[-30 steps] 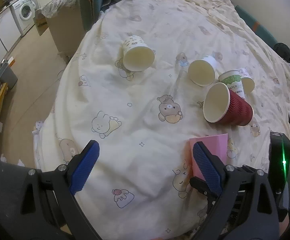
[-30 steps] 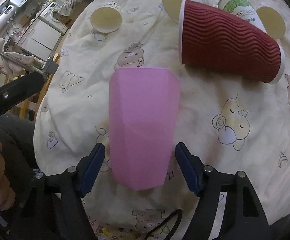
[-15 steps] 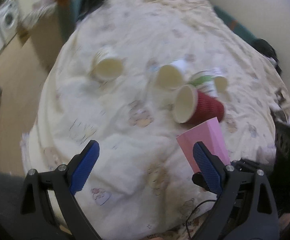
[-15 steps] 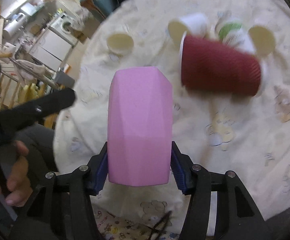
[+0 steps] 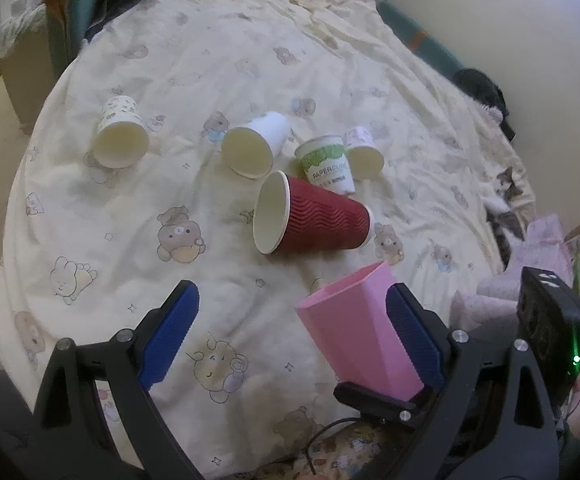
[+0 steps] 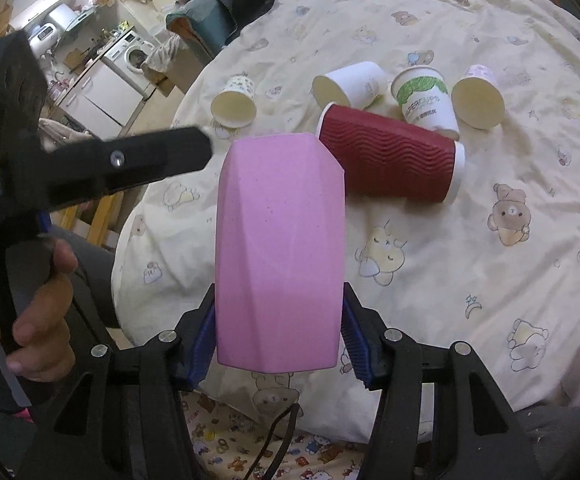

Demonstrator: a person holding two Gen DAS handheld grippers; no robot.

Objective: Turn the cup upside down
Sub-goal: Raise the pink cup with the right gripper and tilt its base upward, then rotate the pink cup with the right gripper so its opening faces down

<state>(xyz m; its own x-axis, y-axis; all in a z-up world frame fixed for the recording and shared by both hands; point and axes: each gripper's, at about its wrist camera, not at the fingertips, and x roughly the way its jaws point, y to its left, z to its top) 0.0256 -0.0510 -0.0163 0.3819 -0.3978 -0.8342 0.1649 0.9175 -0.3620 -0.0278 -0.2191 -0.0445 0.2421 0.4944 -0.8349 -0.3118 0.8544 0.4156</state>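
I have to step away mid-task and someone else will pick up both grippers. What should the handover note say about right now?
Right gripper: shut on the pink cup, held off the bed.
Left gripper: open, holding nothing, hovering beside the pink cup.
On the bed, all on their sides: the red cup and four paper cups behind it.
Done: pink cup gripped and raised.
Left: turn it so its opening faces down, set it on the bed, let go. I cannot tell from these views which end of it is the opening.

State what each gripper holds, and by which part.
The right gripper clamps the pink cup by its side walls near one end. The left gripper is open, holding nothing.
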